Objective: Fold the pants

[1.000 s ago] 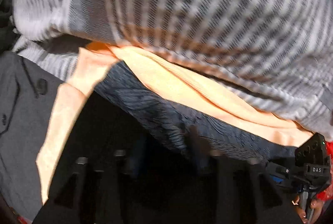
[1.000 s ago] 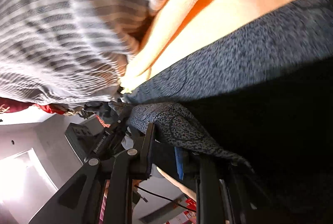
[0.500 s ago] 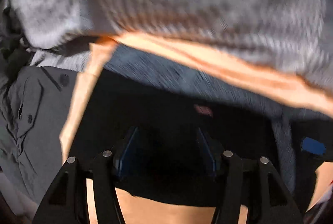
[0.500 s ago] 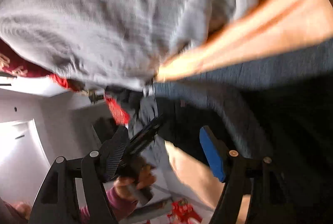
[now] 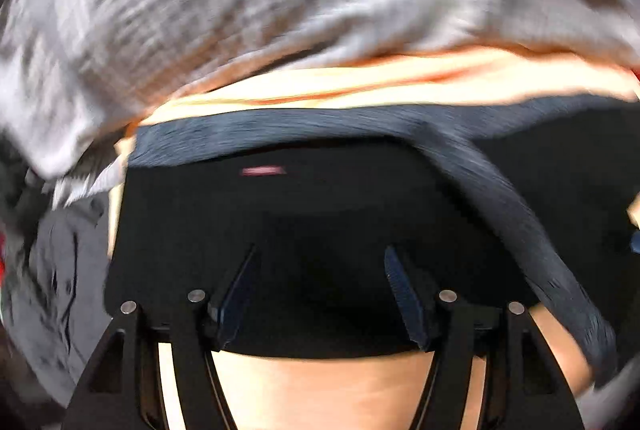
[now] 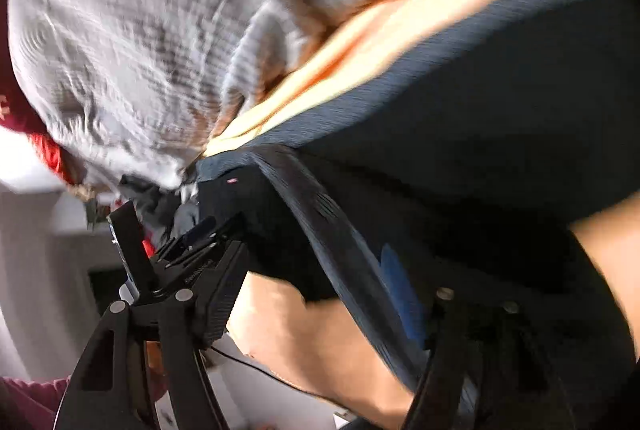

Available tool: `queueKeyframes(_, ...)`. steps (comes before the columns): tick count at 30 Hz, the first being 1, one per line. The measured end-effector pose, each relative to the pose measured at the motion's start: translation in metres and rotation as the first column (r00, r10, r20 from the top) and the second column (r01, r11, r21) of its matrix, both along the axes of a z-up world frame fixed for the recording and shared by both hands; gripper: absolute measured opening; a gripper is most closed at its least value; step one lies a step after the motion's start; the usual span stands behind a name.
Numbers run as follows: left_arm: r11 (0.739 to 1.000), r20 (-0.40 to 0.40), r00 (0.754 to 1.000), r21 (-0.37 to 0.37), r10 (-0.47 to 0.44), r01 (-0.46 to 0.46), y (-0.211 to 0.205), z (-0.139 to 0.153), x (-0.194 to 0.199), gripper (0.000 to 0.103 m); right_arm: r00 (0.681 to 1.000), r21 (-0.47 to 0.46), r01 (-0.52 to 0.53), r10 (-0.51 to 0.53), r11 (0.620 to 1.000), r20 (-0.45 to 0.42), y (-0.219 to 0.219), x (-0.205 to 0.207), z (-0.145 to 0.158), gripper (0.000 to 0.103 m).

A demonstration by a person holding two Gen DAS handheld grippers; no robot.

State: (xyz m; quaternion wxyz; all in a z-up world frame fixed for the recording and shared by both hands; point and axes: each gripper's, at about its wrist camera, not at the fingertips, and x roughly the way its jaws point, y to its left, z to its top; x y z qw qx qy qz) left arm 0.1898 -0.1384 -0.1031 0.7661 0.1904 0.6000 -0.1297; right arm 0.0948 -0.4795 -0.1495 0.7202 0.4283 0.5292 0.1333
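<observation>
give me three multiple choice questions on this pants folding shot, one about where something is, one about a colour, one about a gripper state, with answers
1. In the left wrist view, where does the grey striped cloth lie relative to the black pants?
A. beyond them, towards the top of the picture
B. under the gripper fingers
C. folded inside them

2. What colour is the surface that shows between the striped cloth and the pants' waistband?
A. green
B. pale orange
C. white

3. How does the left gripper stand?
A. shut on the waistband
B. shut on the striped cloth
C. open, pads clear of the fabric

Answers:
1 A, the striped cloth fills the upper part, past the waistband.
2 B, a pale orange strip runs between them.
3 C, its jaws have just been opening and stand apart over the black fabric.
</observation>
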Motion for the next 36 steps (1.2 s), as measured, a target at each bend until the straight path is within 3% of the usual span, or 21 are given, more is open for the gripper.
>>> queueKeyframes(3, 0.997, -0.029, 0.998, -0.057, -0.051, 0.050, -0.024, 0.004, -0.032, 0.066, 0.993, -0.002, 0.118, -0.118, 0.993, 0.006, -0.019, -0.075, 0.000, 0.073)
queueKeyframes(7, 0.990, -0.072, 0.990, -0.080, -0.123, 0.117, -0.054, 0.006, -0.073, 0.066, 0.971, -0.092, 0.227, -0.232, 0.970, -0.049, -0.056, -0.173, -0.012, 0.073)
queueKeyframes(11, 0.980, -0.094, 0.977, -0.088, -0.189, 0.181, -0.076, 0.009, -0.111, 0.066, 0.946, -0.157, 0.287, -0.306, 0.945, -0.111, -0.070, -0.238, -0.026, 0.073)
queueKeyframes(14, 0.983, -0.127, 0.976, -0.073, -0.175, 0.167, -0.088, -0.001, -0.127, 0.066, 0.934, -0.203, 0.293, -0.325, 0.934, -0.146, -0.081, -0.270, -0.047, 0.073)
queueKeyframes(21, 0.999, -0.179, 0.983, -0.018, -0.030, 0.027, -0.103, -0.019, -0.151, 0.066, 0.940, -0.182, 0.263, -0.294, 0.948, -0.171, -0.116, -0.308, -0.089, 0.073)
queueKeyframes(26, 0.995, -0.184, 0.978, 0.014, 0.101, -0.100, -0.115, -0.016, -0.166, 0.066, 0.972, -0.138, 0.140, -0.162, 0.980, -0.168, -0.130, -0.324, -0.118, 0.072)
queueKeyframes(29, 0.991, -0.181, 0.975, 0.043, 0.131, -0.125, -0.124, -0.016, -0.173, 0.066, 0.987, -0.046, 0.103, -0.108, 0.994, -0.121, -0.134, -0.322, -0.126, 0.072)
queueKeyframes(36, 0.988, -0.148, 0.978, 0.072, 0.148, -0.138, -0.136, -0.013, -0.194, 0.066, 0.993, 0.022, 0.063, -0.061, 0.998, -0.099, -0.152, -0.323, -0.146, 0.063)
